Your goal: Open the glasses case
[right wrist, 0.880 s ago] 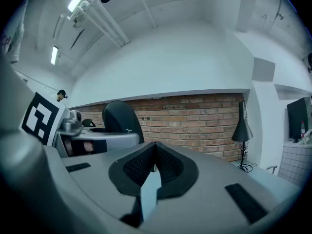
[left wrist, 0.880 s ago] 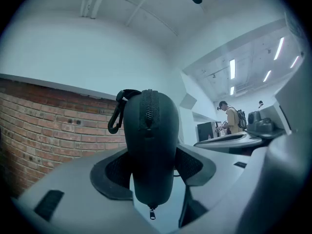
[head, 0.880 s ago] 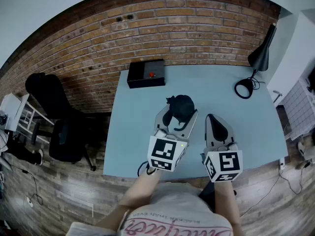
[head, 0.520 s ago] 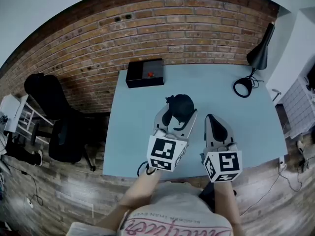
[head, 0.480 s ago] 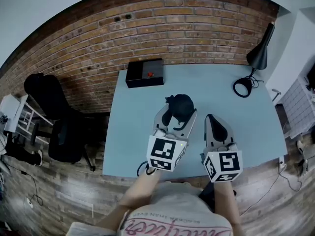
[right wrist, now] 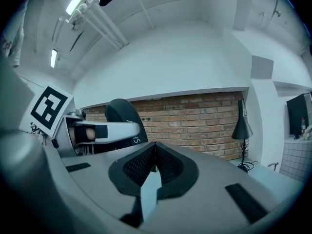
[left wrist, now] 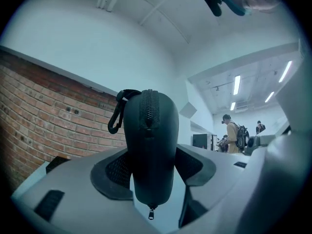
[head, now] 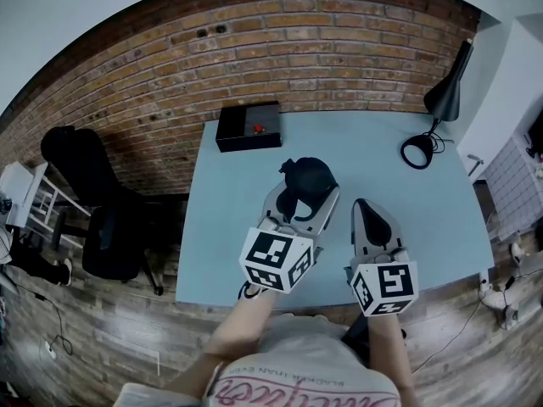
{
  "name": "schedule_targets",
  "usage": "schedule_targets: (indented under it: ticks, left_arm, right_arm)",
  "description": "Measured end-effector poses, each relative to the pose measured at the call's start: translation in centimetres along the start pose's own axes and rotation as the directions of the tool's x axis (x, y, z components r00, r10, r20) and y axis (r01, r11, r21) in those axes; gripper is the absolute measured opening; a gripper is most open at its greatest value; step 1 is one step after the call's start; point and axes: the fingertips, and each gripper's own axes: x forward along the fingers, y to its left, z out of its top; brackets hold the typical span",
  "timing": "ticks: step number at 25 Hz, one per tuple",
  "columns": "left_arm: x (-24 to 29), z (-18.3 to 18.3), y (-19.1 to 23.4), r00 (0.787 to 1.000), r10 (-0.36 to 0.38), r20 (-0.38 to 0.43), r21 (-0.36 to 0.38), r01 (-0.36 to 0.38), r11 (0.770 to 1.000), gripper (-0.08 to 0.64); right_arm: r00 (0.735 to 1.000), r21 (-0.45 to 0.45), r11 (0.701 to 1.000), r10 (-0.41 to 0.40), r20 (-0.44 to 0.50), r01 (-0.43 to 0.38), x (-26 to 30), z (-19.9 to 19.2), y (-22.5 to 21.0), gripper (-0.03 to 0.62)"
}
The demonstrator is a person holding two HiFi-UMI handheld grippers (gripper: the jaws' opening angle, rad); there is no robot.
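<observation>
A dark zipped glasses case (head: 309, 179) with a loop at one end is clamped between the pads of my left gripper (head: 304, 195), held above the blue table (head: 229, 236). In the left gripper view the case (left wrist: 149, 145) stands on edge between the pads, zip facing the camera, the zip pull (left wrist: 151, 212) hanging at its lower end and the loop (left wrist: 117, 117) at the top left. My right gripper (head: 372, 216) is to the right of the case, apart from it, shut and empty. In the right gripper view its gripper (right wrist: 155, 161) shows pads closed together, with the left gripper and case (right wrist: 119, 113) to its left.
A black box (head: 249, 126) with a red button sits at the table's far left edge. A black desk lamp (head: 443, 100) stands at the far right corner. A black office chair (head: 93, 195) is left of the table. A brick wall (head: 280, 49) runs behind.
My left gripper has tilted and shifted slightly left with the case still in it. The right gripper has stayed in place.
</observation>
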Motion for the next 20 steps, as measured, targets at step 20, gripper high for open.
schedule_targets:
  ticks: [20]
  left_arm:
    - [-0.8, 1.6, 2.1, 0.988, -0.077, 0.136, -0.571, 0.142, 0.809, 0.259]
  right_arm:
    - [0.999, -0.009, 0.999, 0.042, -0.012, -0.042, -0.1, -0.5, 0.9, 0.020]
